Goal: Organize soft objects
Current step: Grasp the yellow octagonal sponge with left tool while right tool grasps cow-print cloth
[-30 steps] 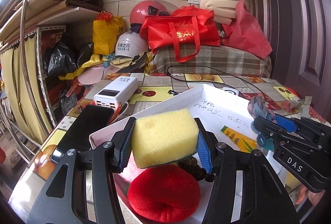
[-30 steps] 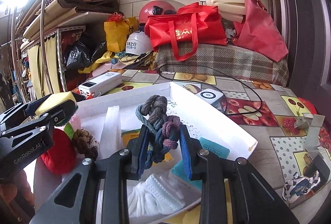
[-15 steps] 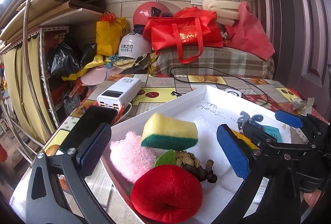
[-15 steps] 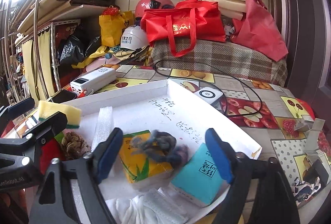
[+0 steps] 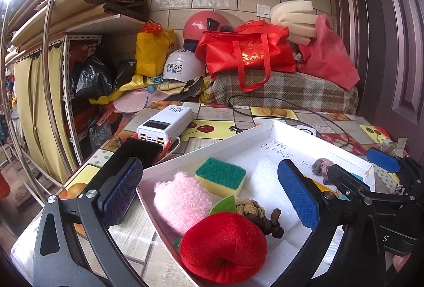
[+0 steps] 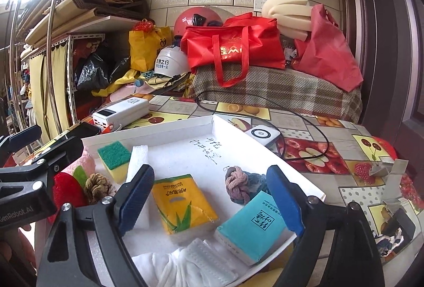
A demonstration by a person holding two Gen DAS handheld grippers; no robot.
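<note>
A white tray (image 5: 238, 136) (image 6: 159, 128) holds the soft things. My left gripper (image 5: 208, 167) stands wide open above its near end with nothing held. Below it lie a yellow sponge (image 5: 220, 175), green side up, a pink plush (image 5: 180, 202), a red plush apple (image 5: 222, 247) and a brown knotted rope (image 5: 254, 210). My right gripper (image 6: 209, 175) is free of everything, its jaws still opening. A grey-blue knotted rope (image 6: 238, 186) lies loose in the tray between a yellow tissue pack (image 6: 182, 204) and a teal tissue pack (image 6: 254, 228).
A white power bank (image 5: 165, 124) and a black phone (image 5: 132, 157) lie left of the tray. A black cable (image 6: 304, 117) and a small white charger (image 6: 262, 134) lie beyond it. White face masks (image 6: 201, 260) fill the tray's near end. Bags and helmets crowd the back.
Both grippers opened. The sponge dropped from the left one into the tray beside the pink plush. The grey-blue rope fell from the right one onto the tray floor.
</note>
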